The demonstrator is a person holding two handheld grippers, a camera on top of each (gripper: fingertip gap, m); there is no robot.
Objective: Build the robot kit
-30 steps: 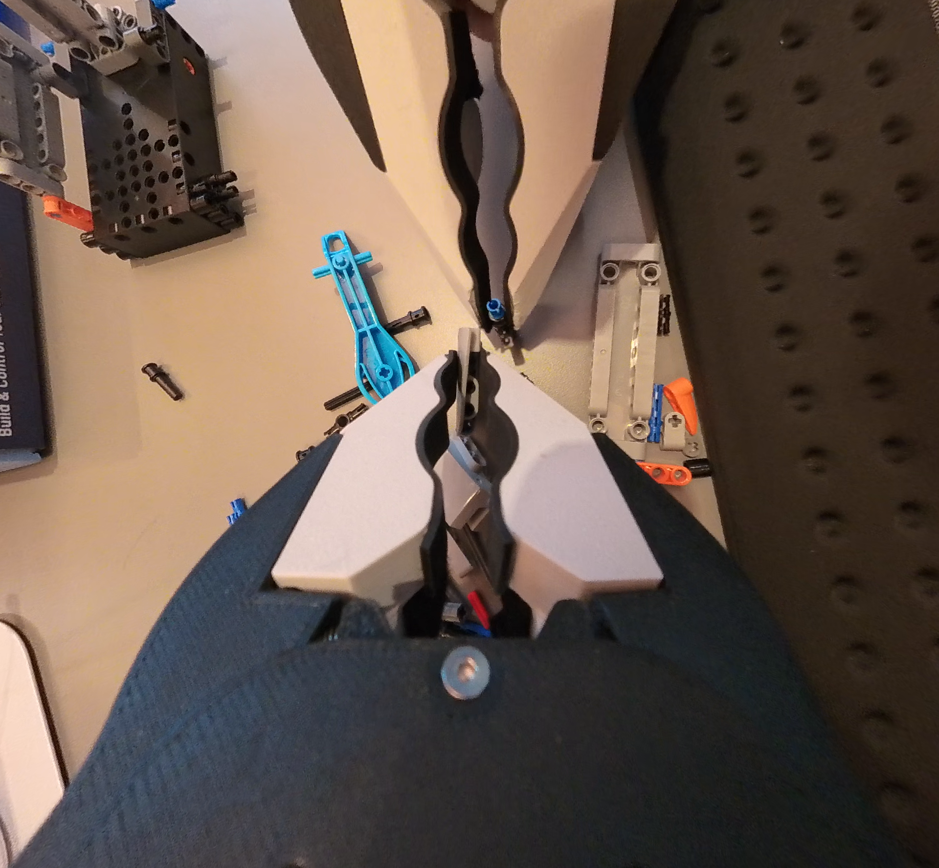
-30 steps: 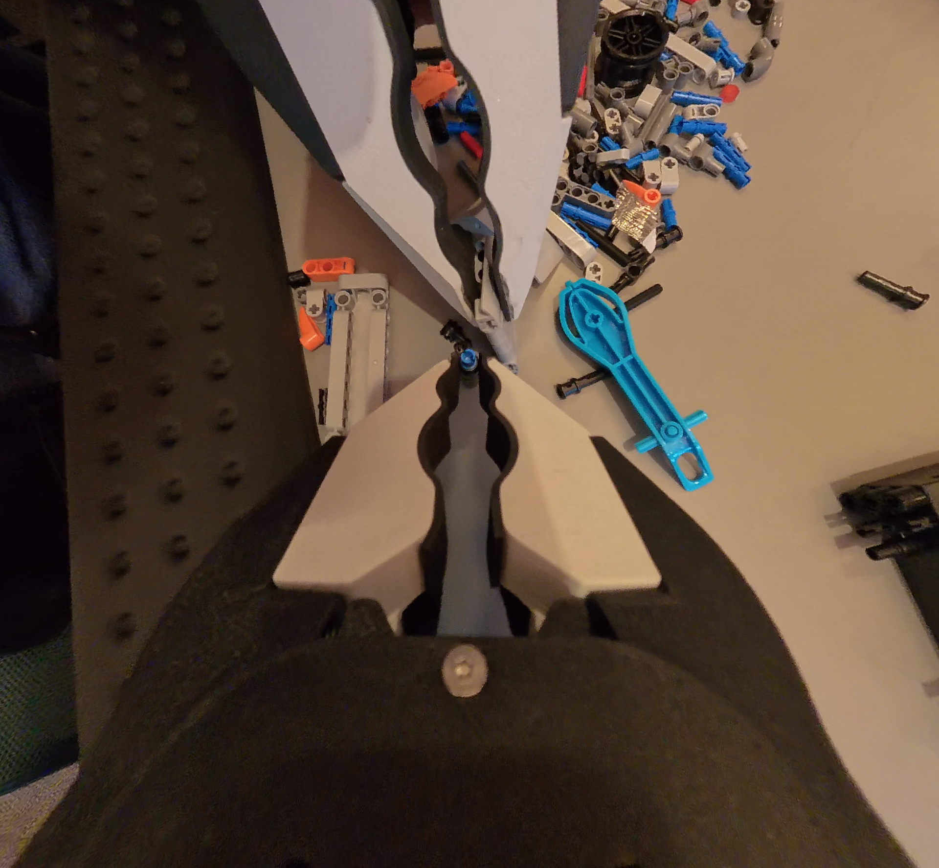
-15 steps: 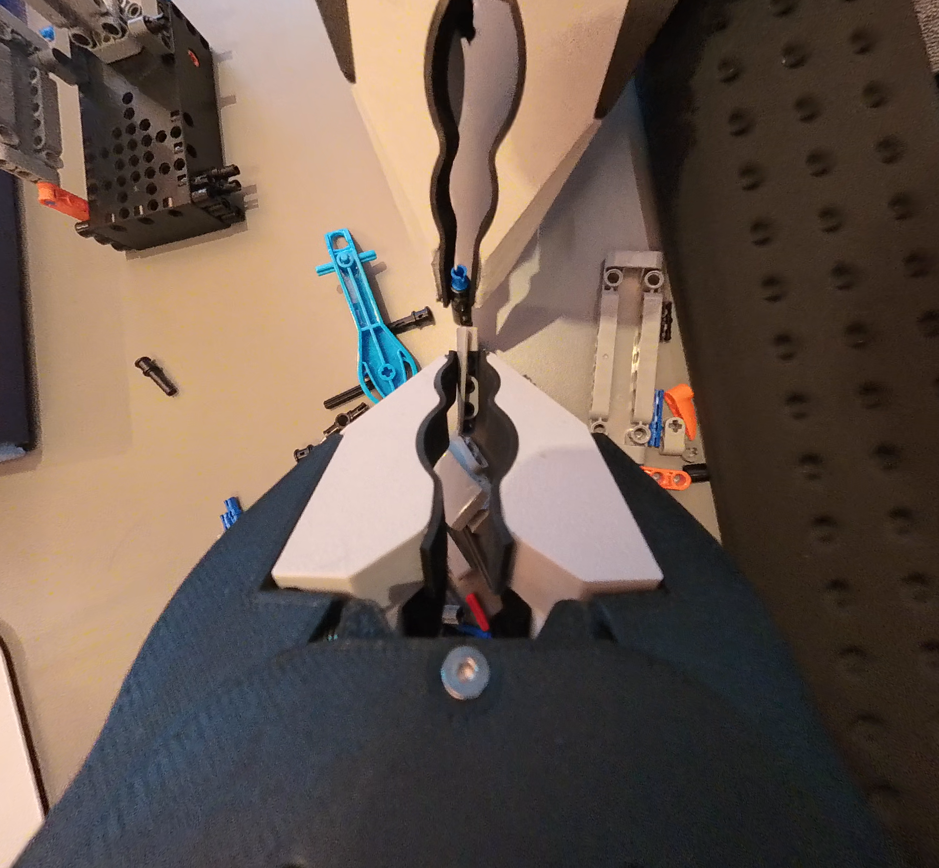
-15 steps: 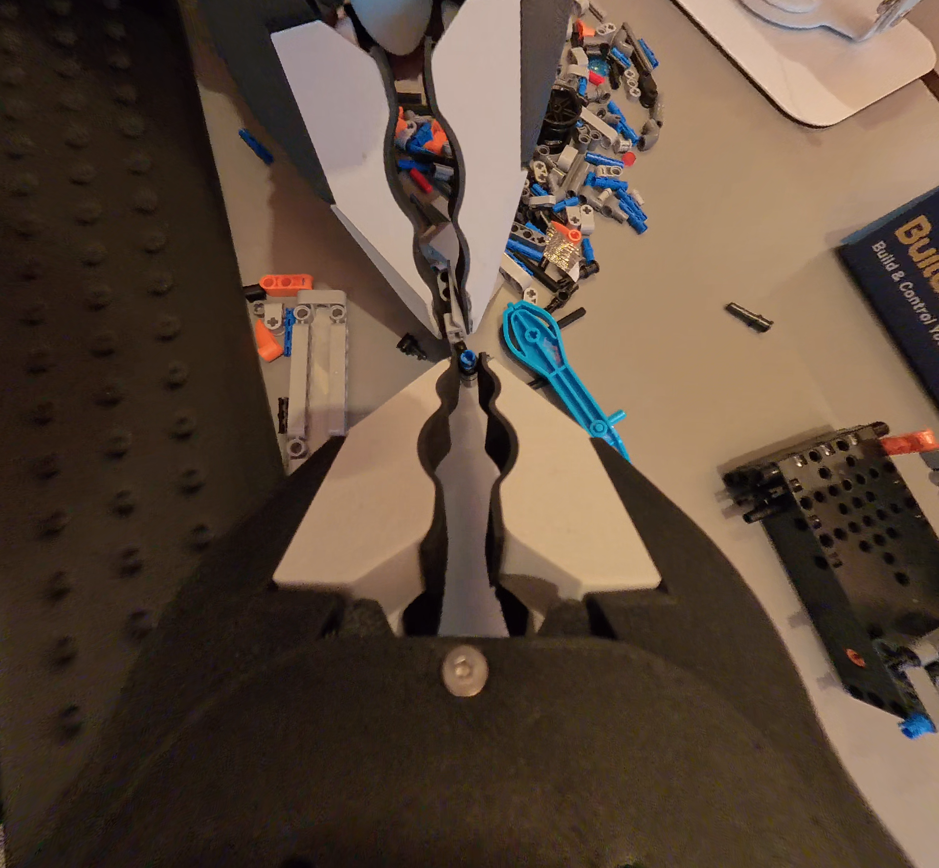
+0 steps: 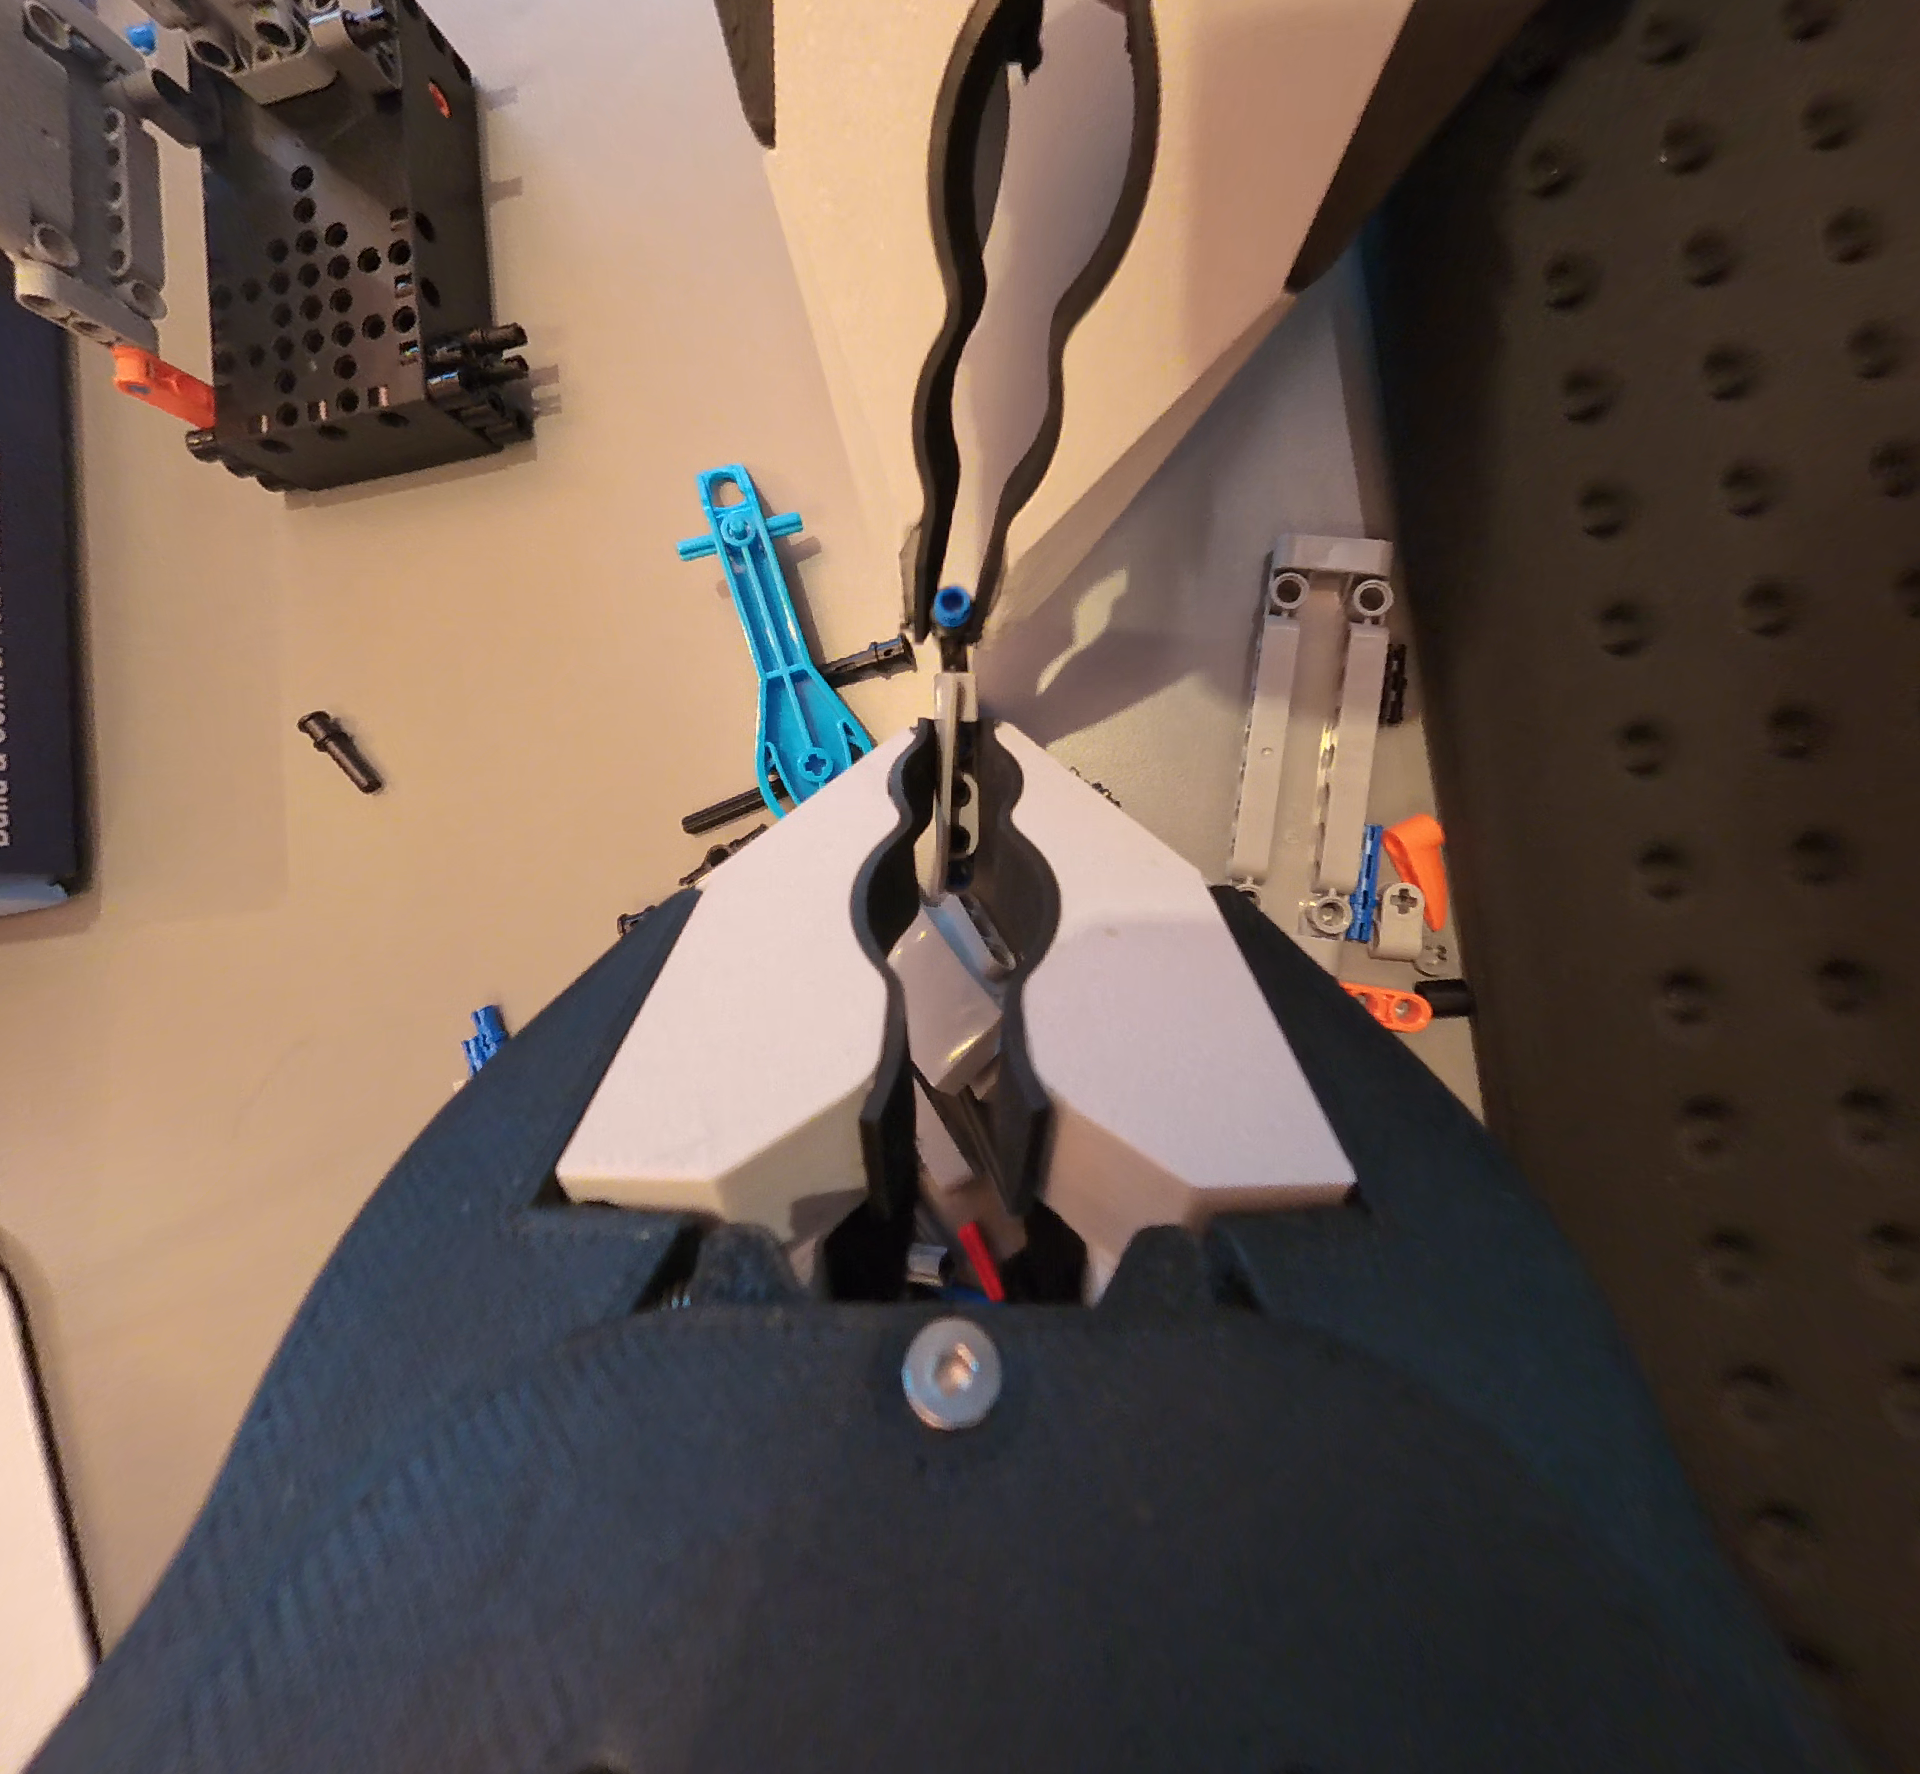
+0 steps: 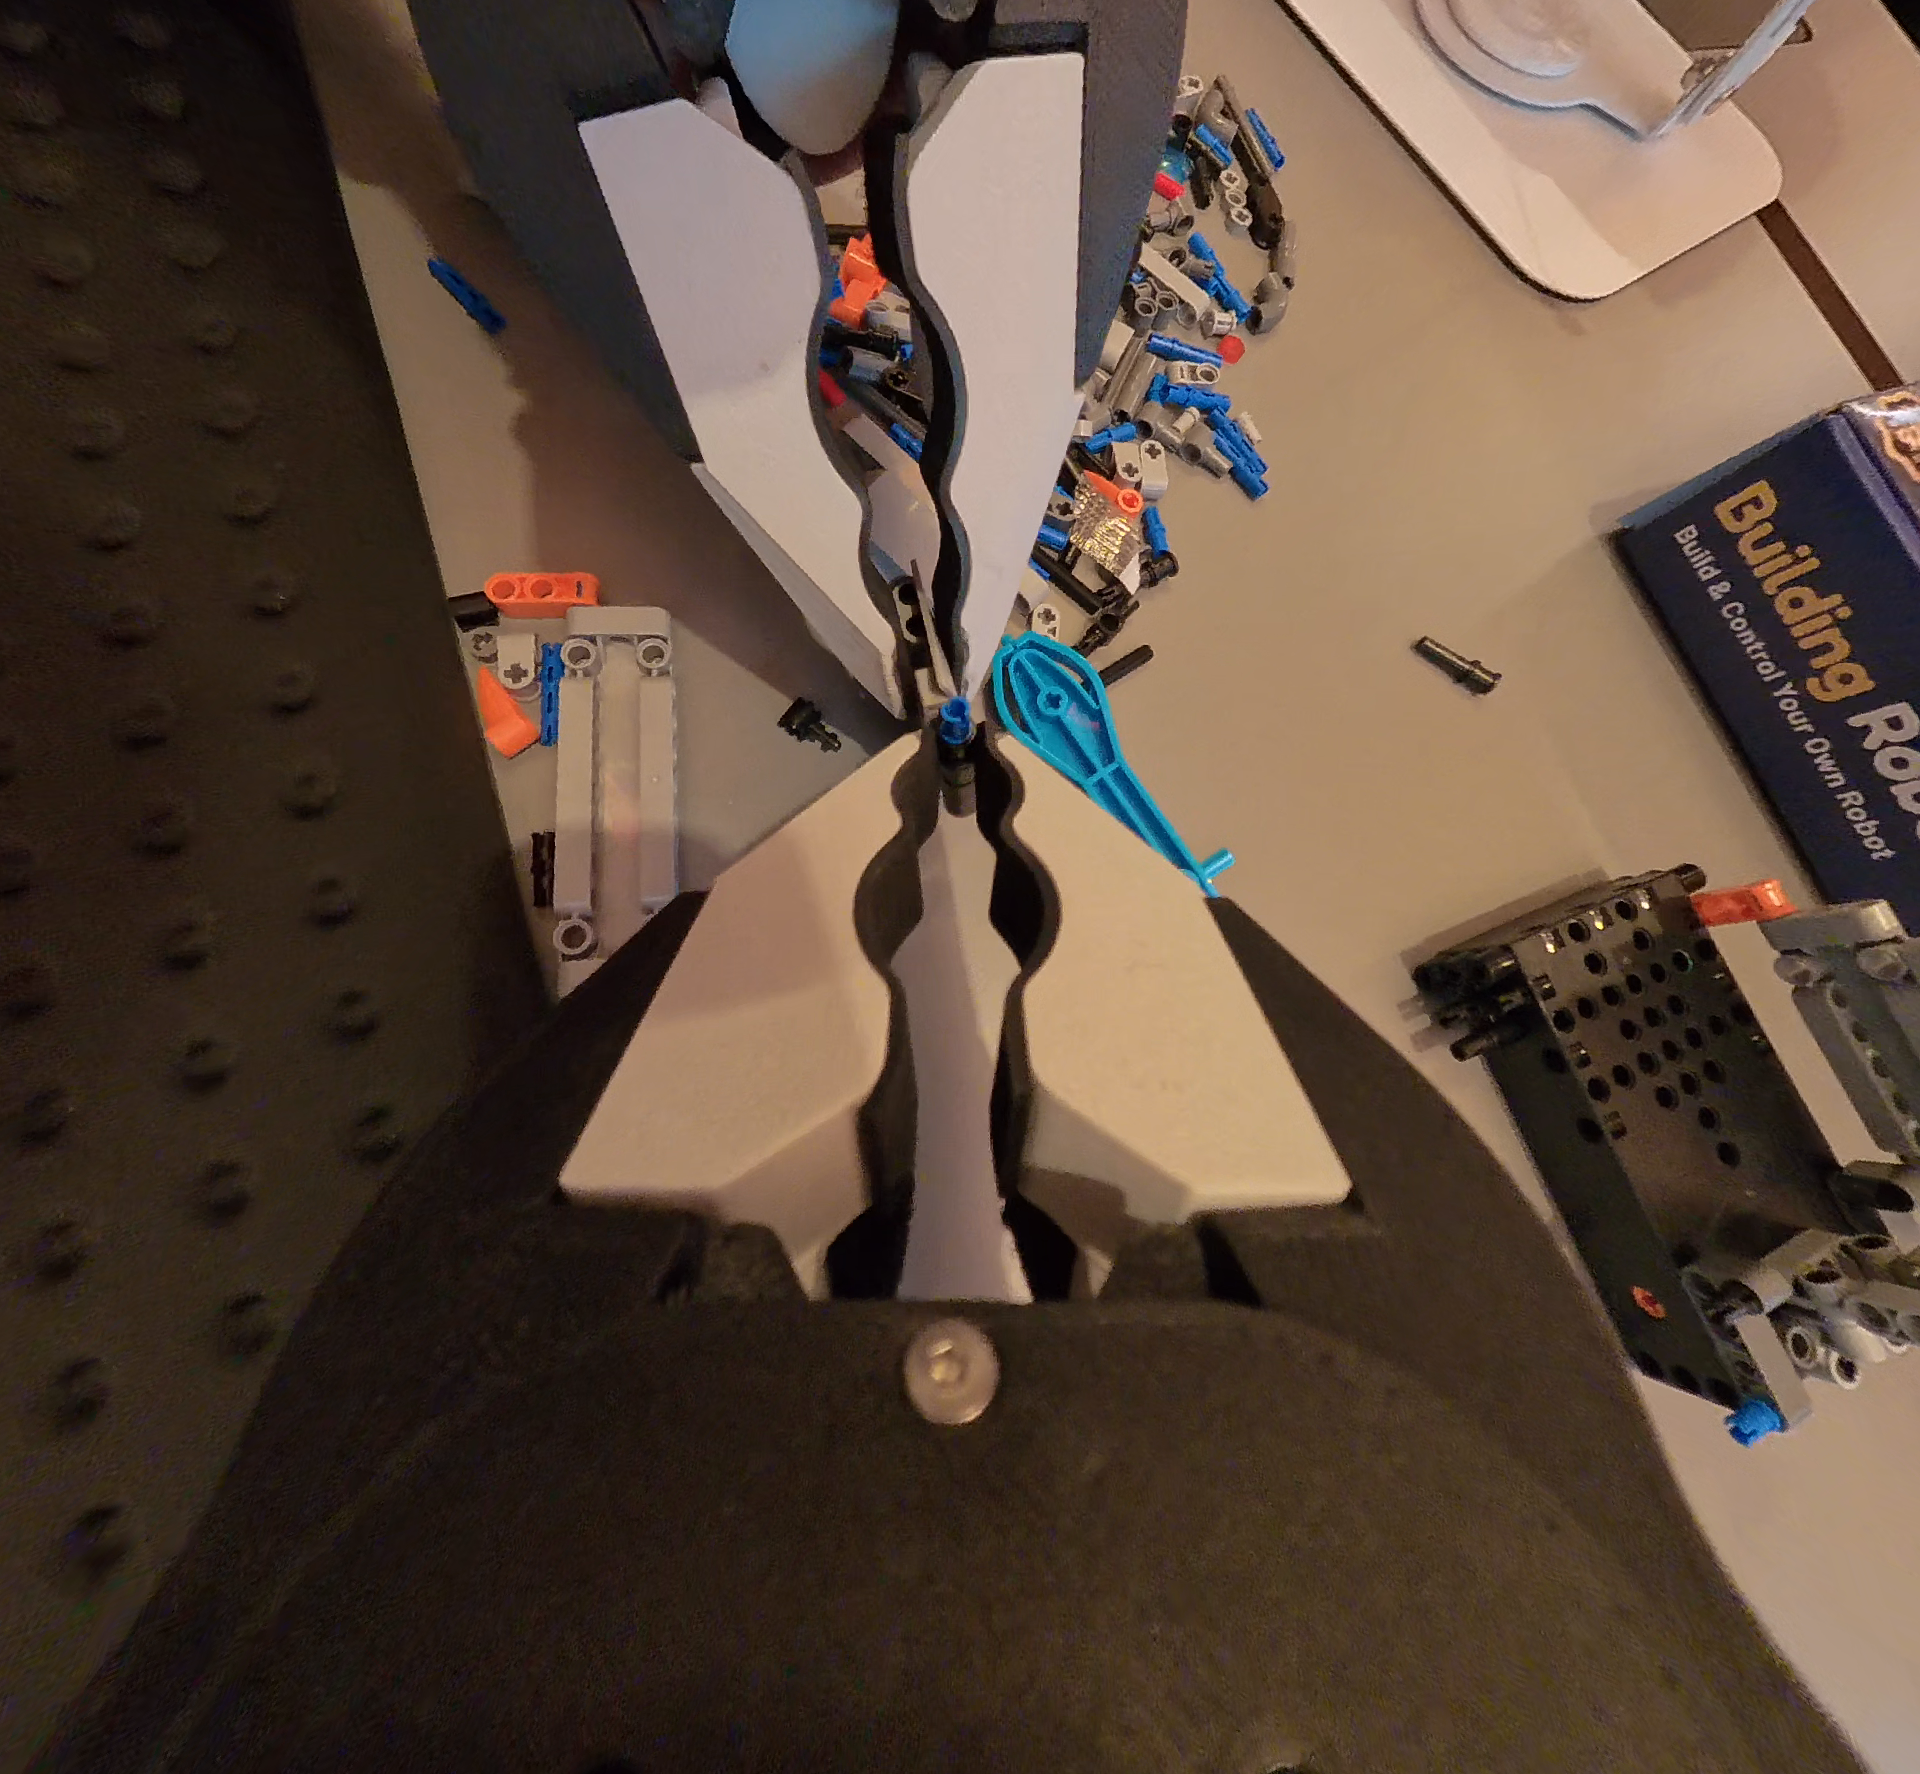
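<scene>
Pin, blue, pinched in my right gripper, now meets the tip of the grey perforated beam clamped in my left gripper; half a second ago a gap remained. Below lie a turquoise lever and grey table.

- Left hand-held gripper: pale grey fingers, black wavy pads.
- Pin: blue, with a black end.
- Beam: grey.
- Lever tool: turquoise.
- Perforated block: black.
- Desk: beige.
- Mat: black, dimpled.
- Booklet: navy.
</scene>
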